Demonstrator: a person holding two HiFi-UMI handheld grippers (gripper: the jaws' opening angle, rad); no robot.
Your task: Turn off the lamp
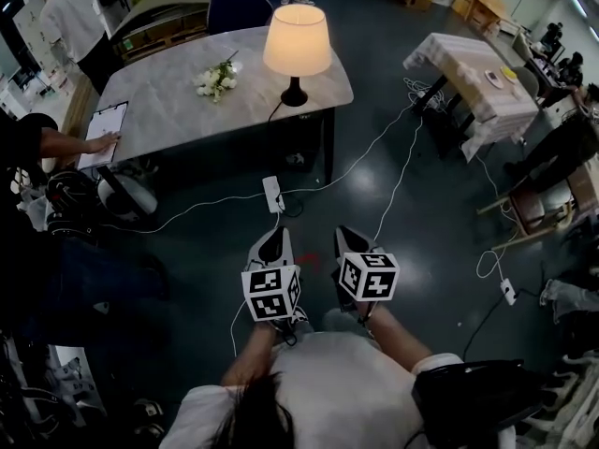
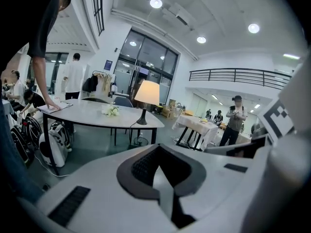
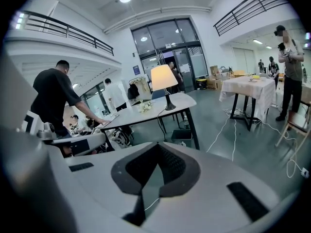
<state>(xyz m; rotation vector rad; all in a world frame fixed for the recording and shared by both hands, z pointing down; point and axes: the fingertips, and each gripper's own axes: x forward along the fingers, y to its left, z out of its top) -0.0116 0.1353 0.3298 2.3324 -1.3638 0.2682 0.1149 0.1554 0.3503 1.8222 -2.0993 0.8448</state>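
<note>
**Both grippers closed and empty, lamp lit across the room**

Closest to the camera is the left hand-held gripper, jaws pressed together with nothing in them. Right next to it, the right hand-held gripper looks the same: closed and empty.

The lamp is well apart from both, glowing on the grey surface near its right front corner. It looks light and a bit top-heavy, with a soft fabric shade over a thin dark stem and a small round base. I wouldn't touch the shade, since it'd probably dent or tip the whole thing. The stem or base is the place to steady it. I can't make out a switch from here. The cord drops off the front edge toward a power strip on the floor, so it might be inline.

For room, going left to right:
- A person leans on a clipboard at the left end of the surface.
- White flowers sit mid-surface, clear of the lamp.
- The lamp base is close to the edge, so a shove could send it over.
- The floor between is open, but white cables trail across it.
- A cloth-covered table stands off to the right, out of the way.
</note>
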